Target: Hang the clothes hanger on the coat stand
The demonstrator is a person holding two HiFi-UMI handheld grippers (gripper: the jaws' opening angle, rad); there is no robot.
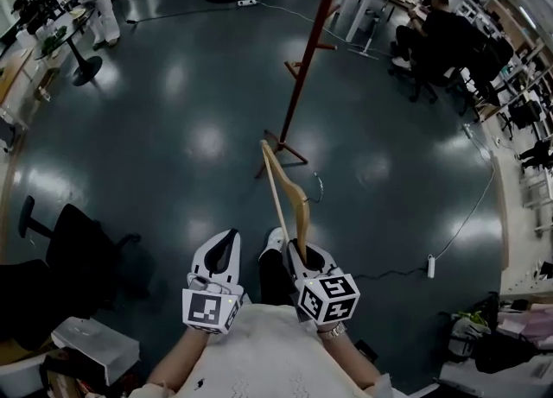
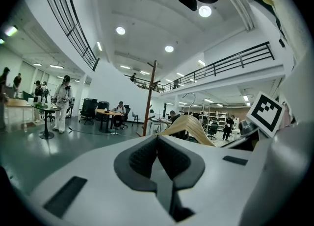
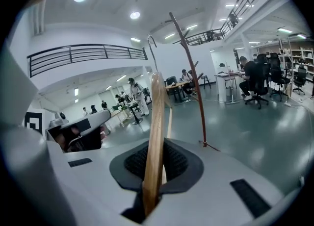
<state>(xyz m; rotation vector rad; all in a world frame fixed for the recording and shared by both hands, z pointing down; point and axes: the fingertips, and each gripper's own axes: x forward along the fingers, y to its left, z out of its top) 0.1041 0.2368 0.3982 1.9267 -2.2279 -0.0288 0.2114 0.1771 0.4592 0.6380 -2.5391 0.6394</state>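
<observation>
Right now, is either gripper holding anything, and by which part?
The right gripper is shut on the wooden hanger, clamping it near one end of its shoulder arm. The left gripper is shut, with nothing between its jaws.

The clothes hanger (image 3: 156,137) is made of pale, smooth wood, and the coat stand (image 1: 307,60) appears to be reddish-brown wood. The floor (image 1: 173,129) is finished dark and glossy. The left gripper (image 2: 158,144) and right gripper (image 3: 156,157) are cased in matt white plastic and lined with dark ribbed pads (image 2: 140,157).
</observation>
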